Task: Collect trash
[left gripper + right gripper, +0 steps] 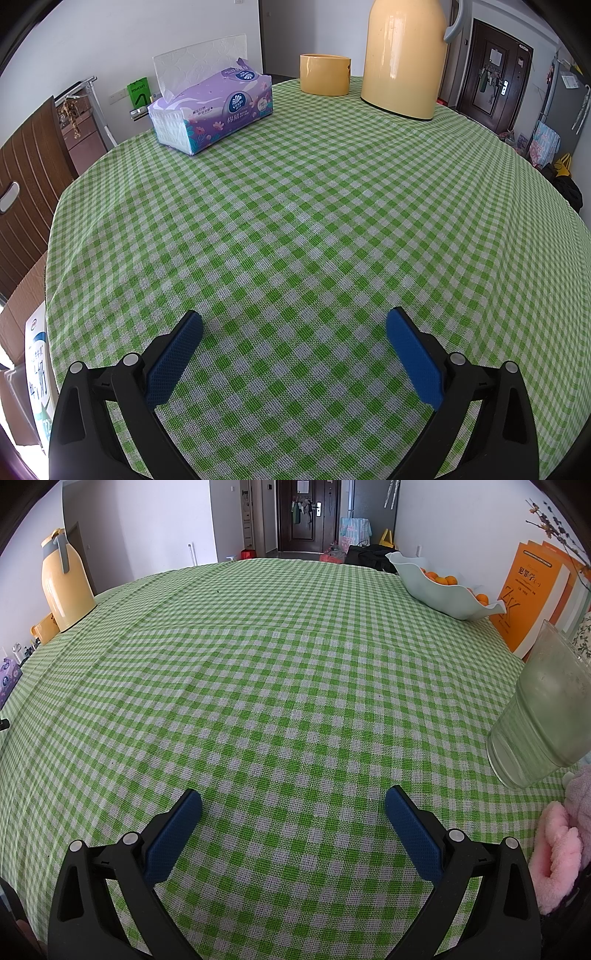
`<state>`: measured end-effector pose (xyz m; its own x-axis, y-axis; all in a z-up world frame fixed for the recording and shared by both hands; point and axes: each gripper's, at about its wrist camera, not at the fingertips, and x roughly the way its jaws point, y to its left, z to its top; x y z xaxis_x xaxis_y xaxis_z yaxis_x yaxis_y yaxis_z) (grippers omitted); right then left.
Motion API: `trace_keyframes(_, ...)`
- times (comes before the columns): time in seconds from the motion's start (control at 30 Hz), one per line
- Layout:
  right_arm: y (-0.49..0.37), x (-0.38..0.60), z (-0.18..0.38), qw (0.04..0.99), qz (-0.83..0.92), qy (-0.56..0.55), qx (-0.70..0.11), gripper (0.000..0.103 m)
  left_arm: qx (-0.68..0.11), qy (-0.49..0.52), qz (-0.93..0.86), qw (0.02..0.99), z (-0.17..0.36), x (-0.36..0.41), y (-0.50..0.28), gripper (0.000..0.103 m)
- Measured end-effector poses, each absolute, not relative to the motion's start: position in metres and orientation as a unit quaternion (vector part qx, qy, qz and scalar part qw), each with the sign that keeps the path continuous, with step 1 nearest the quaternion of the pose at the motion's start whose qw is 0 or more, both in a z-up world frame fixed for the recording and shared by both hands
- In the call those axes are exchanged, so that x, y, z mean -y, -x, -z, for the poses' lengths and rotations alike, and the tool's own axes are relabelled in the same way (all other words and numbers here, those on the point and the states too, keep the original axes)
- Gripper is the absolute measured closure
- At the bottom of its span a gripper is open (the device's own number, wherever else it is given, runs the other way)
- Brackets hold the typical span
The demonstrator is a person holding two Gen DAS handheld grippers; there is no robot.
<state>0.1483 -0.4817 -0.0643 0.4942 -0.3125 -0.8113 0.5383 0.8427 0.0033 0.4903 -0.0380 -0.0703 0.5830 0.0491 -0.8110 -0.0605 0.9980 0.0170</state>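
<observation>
Left gripper [294, 321] & right gripper [293, 800], both w/ blue-padded fingers spread wide & holding nothing, hover over green-white checked tablecloth [314, 206]; no trash visible in either view; purple tissue pack [212, 110] far left, clear ribbed plastic cup [543, 716] at right.

Green-checked table [314, 221], tissue pack [212, 110], yellow flask [404, 59], fruit bowl [439, 590]

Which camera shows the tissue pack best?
The left wrist view: the purple tissue pack sits whole on the green checked tablecloth, a tissue sticking up. The right wrist view catches only a purple sliver at its left edge.
</observation>
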Motion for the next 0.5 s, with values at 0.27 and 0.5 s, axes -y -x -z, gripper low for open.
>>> trace_keyframes(0.27,-0.1482,0.4816,0.0642,0.855,0.249,-0.129,-0.437,0.007,-0.456,0.006,-0.031,0.89,0.0706,0.038,-0.4907,0.006)
trace_keyframes(0.5,-0.1483,0.4817,0.0643,0.855,0.249,-0.129,-0.437,0.007,-0.456,0.006,-0.031,0.89,0.0706,0.038,-0.4907,0.006)
